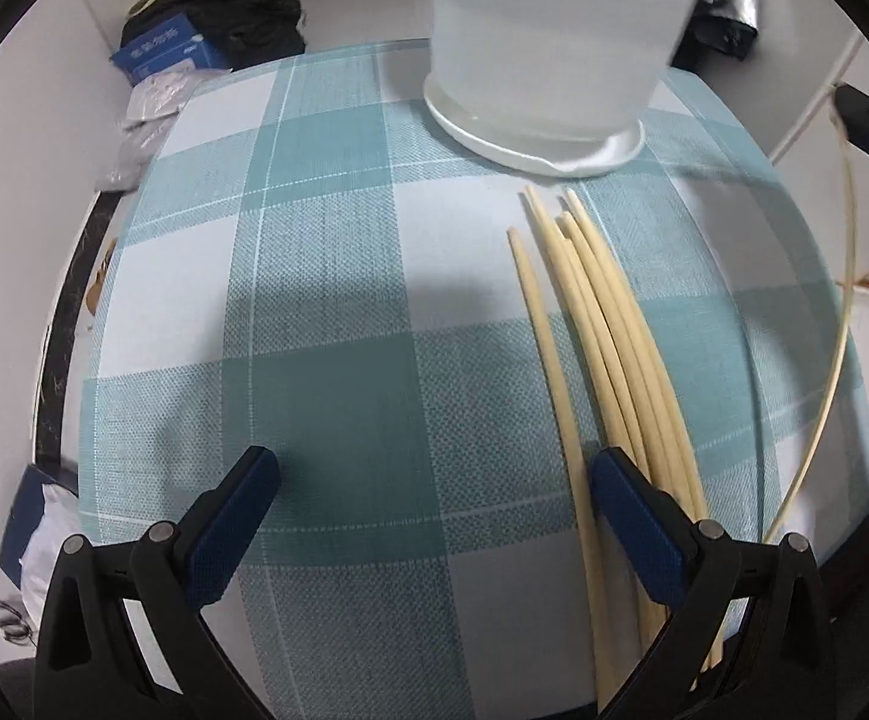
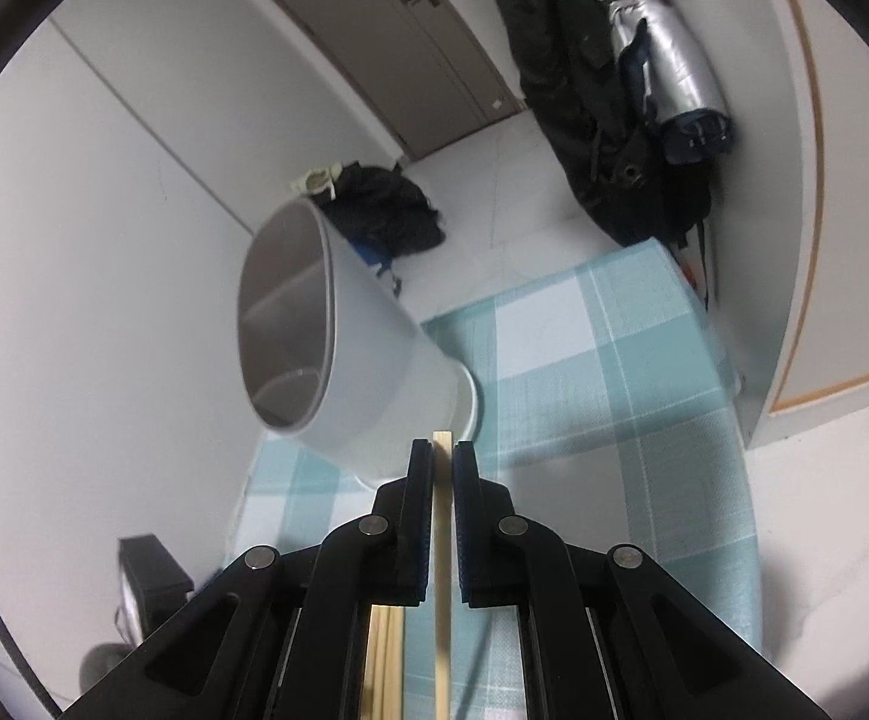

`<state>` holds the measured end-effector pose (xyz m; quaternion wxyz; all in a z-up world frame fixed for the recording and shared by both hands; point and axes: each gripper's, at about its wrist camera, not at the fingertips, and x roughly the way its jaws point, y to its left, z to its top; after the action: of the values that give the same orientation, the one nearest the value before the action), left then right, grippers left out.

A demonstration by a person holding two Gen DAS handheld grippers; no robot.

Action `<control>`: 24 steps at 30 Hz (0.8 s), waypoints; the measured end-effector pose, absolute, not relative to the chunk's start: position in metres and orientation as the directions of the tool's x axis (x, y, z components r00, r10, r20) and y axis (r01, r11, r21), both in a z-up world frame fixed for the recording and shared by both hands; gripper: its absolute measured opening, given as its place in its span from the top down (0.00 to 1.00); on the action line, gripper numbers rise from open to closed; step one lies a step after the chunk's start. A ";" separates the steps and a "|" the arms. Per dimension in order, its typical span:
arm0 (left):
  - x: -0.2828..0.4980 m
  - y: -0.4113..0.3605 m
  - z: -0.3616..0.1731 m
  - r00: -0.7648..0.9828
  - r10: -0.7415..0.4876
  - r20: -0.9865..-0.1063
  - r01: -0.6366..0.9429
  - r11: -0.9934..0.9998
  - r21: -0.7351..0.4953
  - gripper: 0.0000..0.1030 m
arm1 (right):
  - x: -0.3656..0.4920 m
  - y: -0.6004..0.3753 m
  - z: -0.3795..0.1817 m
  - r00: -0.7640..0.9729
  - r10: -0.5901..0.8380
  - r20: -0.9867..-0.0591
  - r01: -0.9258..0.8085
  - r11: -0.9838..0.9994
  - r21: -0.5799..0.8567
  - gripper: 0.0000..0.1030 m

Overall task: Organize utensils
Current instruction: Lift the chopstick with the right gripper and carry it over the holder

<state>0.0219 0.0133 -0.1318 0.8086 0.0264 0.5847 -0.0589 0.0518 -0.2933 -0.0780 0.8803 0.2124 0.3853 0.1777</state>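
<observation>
Teal checked tablecloth (image 1: 326, 276) underfoot; left gripper (image 1: 434, 480) spread wide and empty beside loose chopsticks (image 1: 590, 312); right gripper (image 2: 443, 462) clamped on one chopstick (image 2: 442, 516). Light, stiff, slippery; best pinched near thick ends; white holder (image 1: 548, 42) beyond.

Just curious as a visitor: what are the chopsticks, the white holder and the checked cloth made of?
Chopsticks: probably bamboo or pale wood, matte cream with no shine. Holder: looks like frosted plastic, cloudy and slightly see-through. Cloth: woven fabric or vinyl, its weave texture visible.
</observation>
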 end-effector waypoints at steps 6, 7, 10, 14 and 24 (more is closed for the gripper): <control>0.024 0.018 -0.131 0.317 -0.049 -0.947 0.083 0.996 -0.024 0.01 | 0.046 -0.304 -0.072 0.662 0.467 -0.585 -0.134 0.843 0.522 0.94; 0.026 0.018 -0.130 0.322 -0.043 -0.946 0.082 0.996 -0.017 0.02 | 0.046 -0.305 -0.072 0.665 0.469 -0.581 -0.134 0.840 0.525 0.94; 0.033 0.011 -0.128 0.347 -0.016 -0.938 0.100 0.995 0.021 0.06 | 0.045 -0.308 -0.069 0.669 0.471 -0.575 -0.141 0.839 0.525 0.94; 0.035 0.004 -0.125 0.358 -0.025 -0.933 0.090 0.996 0.008 0.26 | 0.043 -0.309 -0.067 0.678 0.475 -0.561 -0.150 0.837 0.527 0.94; 0.048 -0.039 -0.121 0.328 -0.043 -0.944 0.137 0.991 0.002 0.99 | 0.039 -0.305 -0.063 0.690 0.468 -0.552 -0.171 0.846 0.505 0.94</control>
<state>0.0481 -0.0395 -0.1209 0.8139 0.0407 0.5769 -0.0554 0.0394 -0.3049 -0.0633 0.8944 0.2119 0.3511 0.1787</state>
